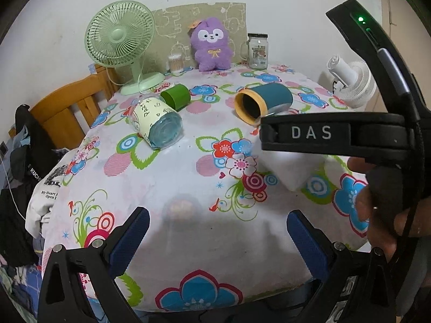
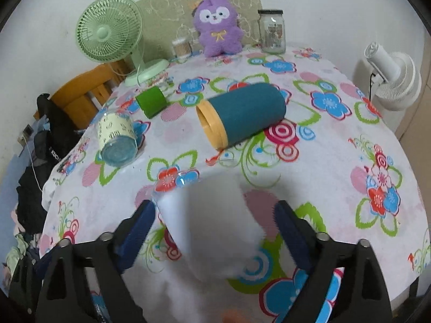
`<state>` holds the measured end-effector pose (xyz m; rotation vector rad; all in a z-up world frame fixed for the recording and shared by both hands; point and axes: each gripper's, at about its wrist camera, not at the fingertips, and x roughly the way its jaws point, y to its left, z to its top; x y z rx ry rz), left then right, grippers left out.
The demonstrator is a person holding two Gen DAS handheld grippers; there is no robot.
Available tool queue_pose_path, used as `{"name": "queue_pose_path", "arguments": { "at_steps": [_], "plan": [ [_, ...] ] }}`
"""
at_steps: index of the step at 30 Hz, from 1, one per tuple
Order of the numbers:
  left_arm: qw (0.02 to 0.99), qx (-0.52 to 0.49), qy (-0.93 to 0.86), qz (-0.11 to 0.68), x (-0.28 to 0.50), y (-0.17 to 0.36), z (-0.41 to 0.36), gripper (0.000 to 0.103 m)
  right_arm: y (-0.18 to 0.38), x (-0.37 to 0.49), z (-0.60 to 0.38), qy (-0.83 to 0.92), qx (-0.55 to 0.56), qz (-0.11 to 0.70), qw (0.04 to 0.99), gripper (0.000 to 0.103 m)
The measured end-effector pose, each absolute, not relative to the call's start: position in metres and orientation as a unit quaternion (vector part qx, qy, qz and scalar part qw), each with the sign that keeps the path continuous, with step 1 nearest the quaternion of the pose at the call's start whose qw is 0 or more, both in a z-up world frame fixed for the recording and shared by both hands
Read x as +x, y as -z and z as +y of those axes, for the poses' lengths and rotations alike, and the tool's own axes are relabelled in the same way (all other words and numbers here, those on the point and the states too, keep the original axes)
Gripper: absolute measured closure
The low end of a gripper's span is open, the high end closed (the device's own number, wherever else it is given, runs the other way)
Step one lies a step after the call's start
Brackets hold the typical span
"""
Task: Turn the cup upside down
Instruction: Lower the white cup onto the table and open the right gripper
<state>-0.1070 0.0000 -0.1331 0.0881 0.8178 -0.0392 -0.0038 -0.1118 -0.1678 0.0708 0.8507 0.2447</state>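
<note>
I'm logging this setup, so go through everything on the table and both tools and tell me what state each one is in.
White cup: between the right tool's fingers, blurred; grip unclear.
Teal cup: on its side, mouth open.
Green cup: on its side.
Clear cup: on its side, base toward camera.
Glass jar: upright, lidded.
Green fan: upright.
Left tool: open, holding nothing.
Right tool: around the white cup.
</note>
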Motion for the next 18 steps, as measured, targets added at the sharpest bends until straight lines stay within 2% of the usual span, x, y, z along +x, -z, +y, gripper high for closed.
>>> {"name": "queue_pose_path", "arguments": {
  "at_steps": [10,18],
  "plan": [
    [0.923,0.030,0.026,0.383,-0.104,0.119,-0.006,0.000,0.150,-0.013,-0.137,-0.133,0.058,0.386,0.911,0.004],
    [0.929,0.029,0.039,0.367,-0.098,0.108,-0.036,0.000,0.130,-0.030,-0.204,-0.122,0.088,0.343,0.927,0.004]
  ]
}}
